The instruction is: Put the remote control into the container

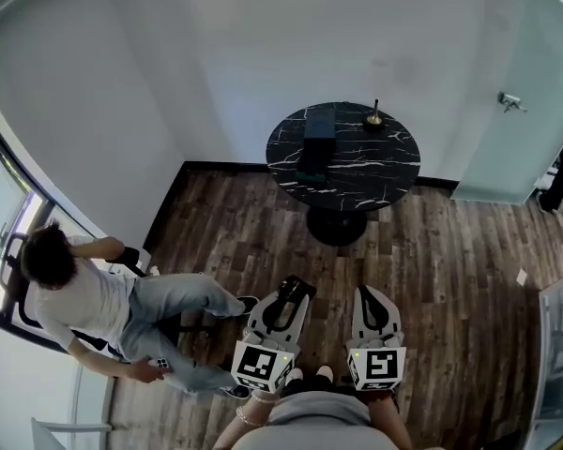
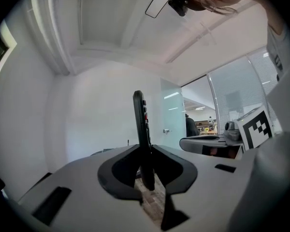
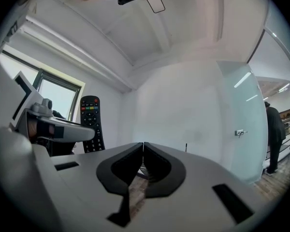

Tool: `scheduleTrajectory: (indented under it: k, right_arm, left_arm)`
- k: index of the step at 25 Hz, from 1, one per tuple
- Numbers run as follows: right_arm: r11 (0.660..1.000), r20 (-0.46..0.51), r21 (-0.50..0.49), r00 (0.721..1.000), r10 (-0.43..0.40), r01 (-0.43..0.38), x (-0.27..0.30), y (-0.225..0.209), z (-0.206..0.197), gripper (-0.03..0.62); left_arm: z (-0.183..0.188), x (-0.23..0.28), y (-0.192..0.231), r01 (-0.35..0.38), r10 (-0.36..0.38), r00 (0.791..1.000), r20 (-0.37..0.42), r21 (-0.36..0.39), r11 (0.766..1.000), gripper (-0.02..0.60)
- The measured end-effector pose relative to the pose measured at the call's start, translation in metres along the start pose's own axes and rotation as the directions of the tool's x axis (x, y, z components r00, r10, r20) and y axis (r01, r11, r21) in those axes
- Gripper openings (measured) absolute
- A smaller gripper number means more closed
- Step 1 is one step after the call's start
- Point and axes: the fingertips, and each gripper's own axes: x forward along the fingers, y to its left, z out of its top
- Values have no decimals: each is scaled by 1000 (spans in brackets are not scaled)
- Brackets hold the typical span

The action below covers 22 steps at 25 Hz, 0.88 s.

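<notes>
Dark wood floor (image 1: 450, 270) and white walls all round, and I'm standing well back from the round black marble table (image 1: 375, 172). The remote control (image 2: 141, 129) is pinched upright between the jaws of my left gripper (image 2: 146, 153), held low on its body so most of it sticks up past the tips. My right gripper (image 3: 143, 149) has its jaws pressed together on nothing. The dark box on the table (image 1: 319, 125) looks like the container, though from here I can't tell how open it is. Beside it there's a small brass thing (image 1: 374, 117). Someone is sitting off to my left (image 1: 103, 307) with their legs stretched out close to my path, and there's a frosted glass door (image 1: 521, 111) on the right.

My main worry is that low, narrow grip: a top-heavy remote could swivel or slip while I carry it. Clipping the seated person's feet or the box rim could also knock it loose. As for writing, I can't read any brand on the remote, only coloured buttons. The gripper cubes carry square marker patterns, not text.
</notes>
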Motion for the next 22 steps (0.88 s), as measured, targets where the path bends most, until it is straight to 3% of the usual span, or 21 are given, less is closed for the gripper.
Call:
scheduleTrajectory:
  k: [13,22]
  right_arm:
    - [999,-14,-29,999,-40,40,-2,-44,-8,12]
    - [996,-2,-22,996,-91,91,22,-61,-6,12]
  left_arm:
    - [-5,20,5,-37,37,999,-19,12,999,81]
    - [-7,62,12,39,-39,999,-17,11,999,81]
